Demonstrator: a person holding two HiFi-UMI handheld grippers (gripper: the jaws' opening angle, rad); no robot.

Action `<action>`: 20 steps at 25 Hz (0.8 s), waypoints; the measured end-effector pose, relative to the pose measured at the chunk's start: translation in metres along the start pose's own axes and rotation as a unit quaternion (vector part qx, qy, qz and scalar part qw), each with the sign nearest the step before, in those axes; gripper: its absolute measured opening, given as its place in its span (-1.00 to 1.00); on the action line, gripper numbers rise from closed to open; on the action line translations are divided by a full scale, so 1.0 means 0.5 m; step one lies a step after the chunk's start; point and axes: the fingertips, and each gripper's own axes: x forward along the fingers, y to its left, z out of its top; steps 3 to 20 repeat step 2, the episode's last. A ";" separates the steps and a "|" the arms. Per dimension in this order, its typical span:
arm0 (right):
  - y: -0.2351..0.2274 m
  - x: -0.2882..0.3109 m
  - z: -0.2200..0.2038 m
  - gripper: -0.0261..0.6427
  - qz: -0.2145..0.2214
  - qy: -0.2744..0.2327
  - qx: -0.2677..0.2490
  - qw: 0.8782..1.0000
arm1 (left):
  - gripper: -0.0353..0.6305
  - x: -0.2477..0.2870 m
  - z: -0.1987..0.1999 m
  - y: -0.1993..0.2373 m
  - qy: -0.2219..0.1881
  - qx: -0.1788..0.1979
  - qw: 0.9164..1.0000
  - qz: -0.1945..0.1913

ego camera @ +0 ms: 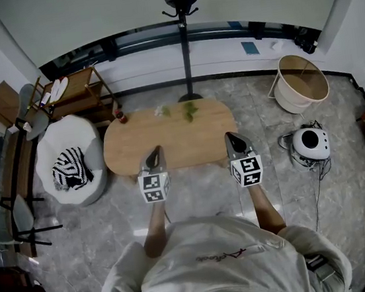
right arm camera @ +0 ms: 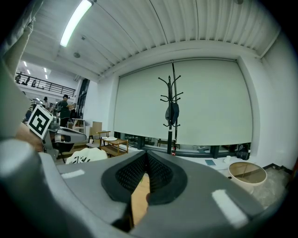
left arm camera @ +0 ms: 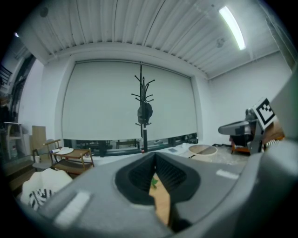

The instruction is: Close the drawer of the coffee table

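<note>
Round beige open-topped tub [ego camera: 302, 81] noted on the floor off the table's far right end; contents not discernible. A black-and-white striped cloth [ego camera: 71, 169] is seen lying in the white beanbag seat [ego camera: 67, 134] off the left end. The oval light-wood coffee table [ego camera: 169, 144] is placed centrally on the grey stone-patterned floor [ego camera: 202, 193]; green sprigs [ego camera: 190, 111] lie at its far edge. Its drawer cannot be made out. Left gripper [ego camera: 154, 150] and right gripper [ego camera: 232, 135] are held over the near edge, jaws of each pressed together, nothing pinched. A black coat stand [ego camera: 184, 35] is set behind the table.
</note>
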 end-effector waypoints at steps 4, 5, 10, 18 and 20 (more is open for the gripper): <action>-0.002 -0.001 0.000 -0.90 -0.002 0.000 0.000 1.000 | -0.88 0.000 -0.001 -0.002 0.000 0.000 1.000 -0.001; -0.002 -0.001 0.000 -0.90 -0.002 0.000 0.000 1.000 | -0.88 0.000 -0.001 -0.002 0.000 0.000 1.000 -0.001; -0.002 -0.001 0.000 -0.90 -0.002 0.000 0.000 1.000 | -0.88 0.000 -0.001 -0.002 0.000 0.000 1.000 -0.001; -0.002 -0.001 0.000 -0.90 -0.002 0.000 0.000 1.000 | -0.88 0.000 -0.001 -0.002 0.000 0.000 1.000 -0.001; -0.002 -0.001 0.000 -0.90 -0.002 0.000 0.000 1.000 | -0.88 0.000 -0.001 -0.002 0.000 0.000 1.000 -0.001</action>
